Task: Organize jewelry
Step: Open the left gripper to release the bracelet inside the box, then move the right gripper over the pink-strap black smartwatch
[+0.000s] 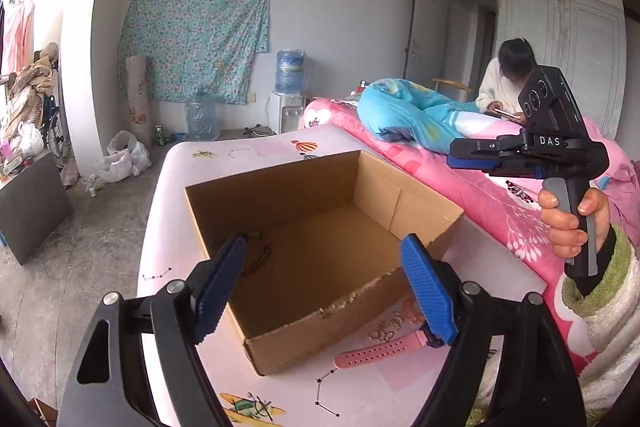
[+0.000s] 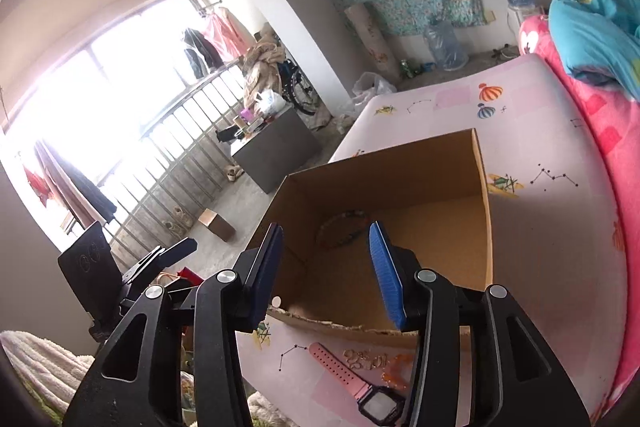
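1. Two grippers are ours: the left gripper (image 1: 324, 291) sits at the bottom centre of its view, jaws spread wide with nothing between the pads. The right gripper (image 2: 326, 271) sits at the bottom centre of its view, jaws part open and likewise bare.
2. We see one bead bracelet (image 2: 344, 229) already lying on the floor of the box (image 1: 416, 195), in its left corner, mid-frame.
3. We judge we are between pieces: one item is stored and the others wait on the pink table (image 1: 176, 187).
4. Those lie at the bottom of the right view, just in front of the box's torn near edge: a pink watch (image 2: 340, 367), a gold trinket (image 2: 366, 359) and something orange (image 2: 394, 375) too blurred to name.
5. Our next move calls for bringing one gripper low over the watch strap, closing across its narrow width, then lifting it over the box wall.
6. We can read "DAS" on the right gripper's body in the left view, right of centre; the watch face shows nothing legible.
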`<state>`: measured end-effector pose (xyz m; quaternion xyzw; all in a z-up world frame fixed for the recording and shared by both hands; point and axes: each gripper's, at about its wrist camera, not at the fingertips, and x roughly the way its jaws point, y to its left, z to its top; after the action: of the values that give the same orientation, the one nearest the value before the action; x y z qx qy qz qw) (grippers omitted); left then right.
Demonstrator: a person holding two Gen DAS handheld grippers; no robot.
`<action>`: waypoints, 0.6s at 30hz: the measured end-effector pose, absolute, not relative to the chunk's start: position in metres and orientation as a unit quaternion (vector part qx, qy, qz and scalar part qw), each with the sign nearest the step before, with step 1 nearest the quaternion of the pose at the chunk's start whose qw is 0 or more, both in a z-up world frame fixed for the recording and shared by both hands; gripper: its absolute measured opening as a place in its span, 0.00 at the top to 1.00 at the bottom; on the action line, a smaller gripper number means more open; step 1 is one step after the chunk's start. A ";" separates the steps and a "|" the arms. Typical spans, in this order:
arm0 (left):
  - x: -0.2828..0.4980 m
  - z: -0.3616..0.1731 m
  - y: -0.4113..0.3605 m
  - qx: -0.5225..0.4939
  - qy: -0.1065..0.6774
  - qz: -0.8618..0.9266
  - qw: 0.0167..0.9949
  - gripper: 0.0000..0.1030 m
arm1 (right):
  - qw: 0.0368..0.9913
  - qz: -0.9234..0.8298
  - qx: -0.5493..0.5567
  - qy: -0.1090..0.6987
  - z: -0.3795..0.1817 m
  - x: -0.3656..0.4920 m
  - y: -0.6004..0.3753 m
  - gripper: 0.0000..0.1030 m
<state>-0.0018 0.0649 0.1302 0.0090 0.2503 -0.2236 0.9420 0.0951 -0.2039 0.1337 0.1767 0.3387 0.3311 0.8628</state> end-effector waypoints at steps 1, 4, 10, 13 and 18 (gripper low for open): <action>-0.007 0.122 0.057 0.009 0.259 -0.235 0.937 0.24 | 0.862 0.323 0.183 0.345 0.122 0.088 -0.209 0.56; -0.015 0.089 0.027 0.028 0.296 -0.247 0.922 0.24 | 0.853 0.298 0.177 0.390 0.084 0.070 -0.211 0.51; -0.004 0.031 -0.008 0.039 0.370 -0.239 0.897 0.24 | 0.839 0.263 0.089 0.468 0.028 0.053 -0.168 0.47; 0.007 0.018 -0.006 0.031 0.387 -0.226 0.893 0.24 | 0.851 0.255 0.012 0.458 0.023 0.049 -0.146 0.40; 0.020 0.016 0.005 0.011 0.397 -0.199 0.896 0.24 | 0.850 0.256 -0.075 0.454 0.010 0.052 -0.118 0.40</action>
<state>0.0202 0.0053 0.0156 0.0113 0.3969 -0.1994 0.8959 0.0518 -0.1176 0.0097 -0.0751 0.4539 0.2560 0.8502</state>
